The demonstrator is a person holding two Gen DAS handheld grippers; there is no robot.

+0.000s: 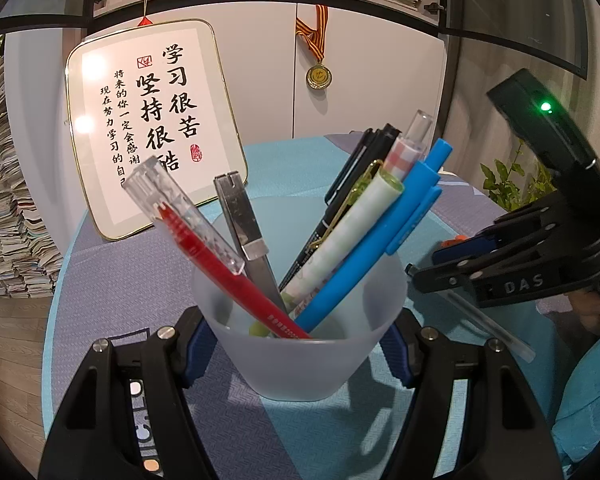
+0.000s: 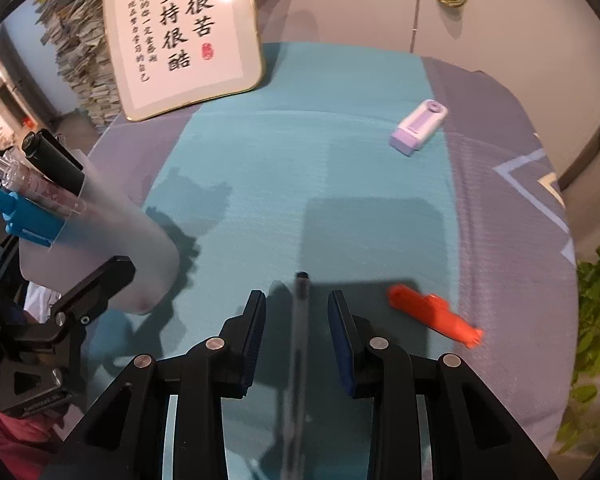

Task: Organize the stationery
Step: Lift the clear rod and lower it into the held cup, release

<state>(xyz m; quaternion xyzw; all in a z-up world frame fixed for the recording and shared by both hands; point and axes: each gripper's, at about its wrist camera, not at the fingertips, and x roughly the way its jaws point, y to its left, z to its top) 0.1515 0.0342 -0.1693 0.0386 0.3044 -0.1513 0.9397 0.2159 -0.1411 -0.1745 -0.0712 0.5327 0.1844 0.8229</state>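
My left gripper point(image 1: 296, 346) is shut on a frosted plastic cup point(image 1: 300, 360), blue pads pressed to its two sides. In the cup stand a red pen point(image 1: 220, 256), a metal cutter point(image 1: 244, 232), a blue pen point(image 1: 380, 248) and several more pens. My right gripper point(image 2: 296, 312) points down at the table with its jaws apart. A clear pen point(image 2: 300, 320) lies on the cloth between them, with a gap to each pad. The left wrist view shows that pen point(image 1: 496, 328) under the right gripper point(image 1: 424, 264), to the right of the cup.
An orange cutter point(image 2: 436, 316) lies just right of the right gripper. A lilac eraser-like case point(image 2: 418, 128) sits farther back on the teal and grey cloth point(image 2: 300, 160). A framed calligraphy board point(image 2: 180, 36) leans at the back left. A plant point(image 2: 596, 320) stands beyond the table's right edge.
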